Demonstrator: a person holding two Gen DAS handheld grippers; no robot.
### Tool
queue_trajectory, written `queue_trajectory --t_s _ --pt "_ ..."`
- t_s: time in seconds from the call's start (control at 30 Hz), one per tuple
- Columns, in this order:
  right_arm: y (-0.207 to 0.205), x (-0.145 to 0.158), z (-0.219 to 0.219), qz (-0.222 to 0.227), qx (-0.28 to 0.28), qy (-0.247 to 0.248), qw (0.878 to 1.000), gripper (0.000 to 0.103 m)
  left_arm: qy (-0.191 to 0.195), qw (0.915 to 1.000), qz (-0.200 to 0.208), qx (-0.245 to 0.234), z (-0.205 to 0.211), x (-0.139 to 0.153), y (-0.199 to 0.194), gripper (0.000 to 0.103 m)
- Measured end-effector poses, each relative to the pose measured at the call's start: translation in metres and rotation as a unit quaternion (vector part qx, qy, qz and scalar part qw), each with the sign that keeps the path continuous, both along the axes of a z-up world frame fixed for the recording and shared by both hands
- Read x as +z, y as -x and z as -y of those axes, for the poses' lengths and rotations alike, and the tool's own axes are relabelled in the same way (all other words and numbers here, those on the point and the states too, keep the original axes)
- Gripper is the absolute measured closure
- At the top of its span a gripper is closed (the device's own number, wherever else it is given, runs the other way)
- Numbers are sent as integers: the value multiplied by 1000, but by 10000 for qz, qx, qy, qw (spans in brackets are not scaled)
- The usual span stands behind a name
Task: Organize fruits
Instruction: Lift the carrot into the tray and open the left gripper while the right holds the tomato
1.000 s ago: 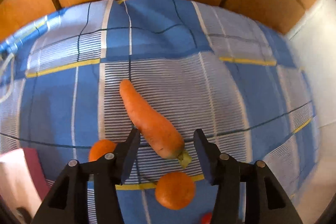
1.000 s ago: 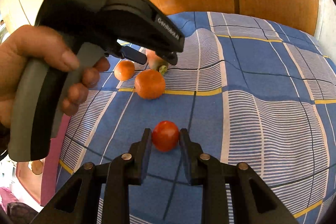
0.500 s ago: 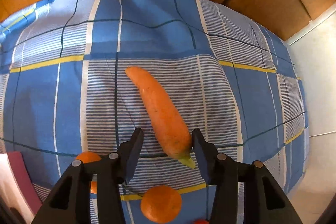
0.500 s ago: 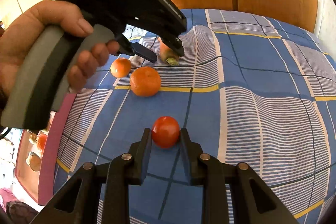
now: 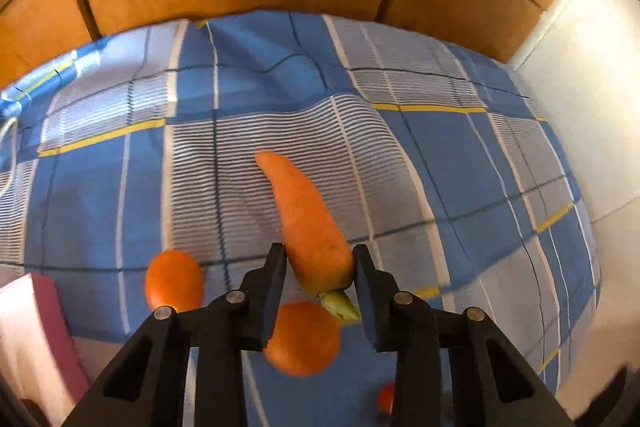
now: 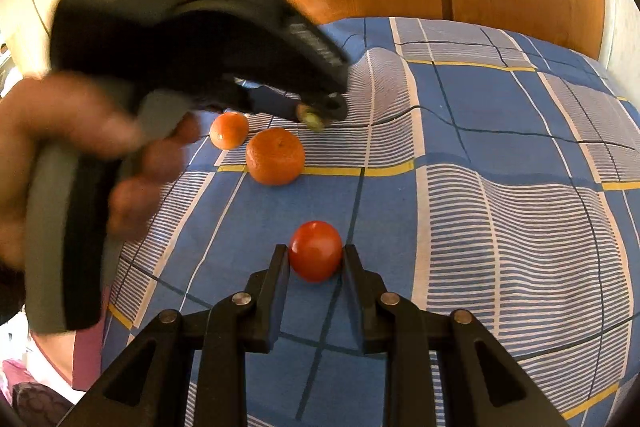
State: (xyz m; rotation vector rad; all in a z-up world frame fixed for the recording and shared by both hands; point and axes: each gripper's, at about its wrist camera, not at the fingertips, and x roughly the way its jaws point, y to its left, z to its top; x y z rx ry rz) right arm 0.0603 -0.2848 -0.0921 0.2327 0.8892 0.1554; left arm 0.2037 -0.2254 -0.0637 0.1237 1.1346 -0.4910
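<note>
Gripping the thick end of the carrot [image 5: 308, 223], the left claw [image 5: 318, 267] has just been closing, and both pads now touch the carrot in the lower middle of the left wrist view. The carrot tip points to the upper left, over the blue checked bedsheet [image 5: 460, 167]. Two oranges [image 5: 300, 339] lie below it, one partly behind the left finger. In the right wrist view the right claw [image 6: 316, 259] is closed on a small red tomato [image 6: 315, 255] at the lower centre.
</note>
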Motion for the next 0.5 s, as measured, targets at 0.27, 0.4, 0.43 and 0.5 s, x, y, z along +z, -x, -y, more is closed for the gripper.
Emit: queue_trajectory --t_s 0.27,0.4,0.43,0.5 --pt "7 3 -8 -31 -25 169 9998 77 232 9976 630 -189 -28 40 52 71" --pt "13 4 -10 -48 -26 222 9997 77 461 9955 801 -190 -40 58 71 71" --pt "15 5 -10 -48 -24 228 9997 77 514 9951 823 -166 -43 62 75 71" --pt "18 6 -12 -54 -20 250 9997 77 613 9942 878 -108 -51 68 83 71"
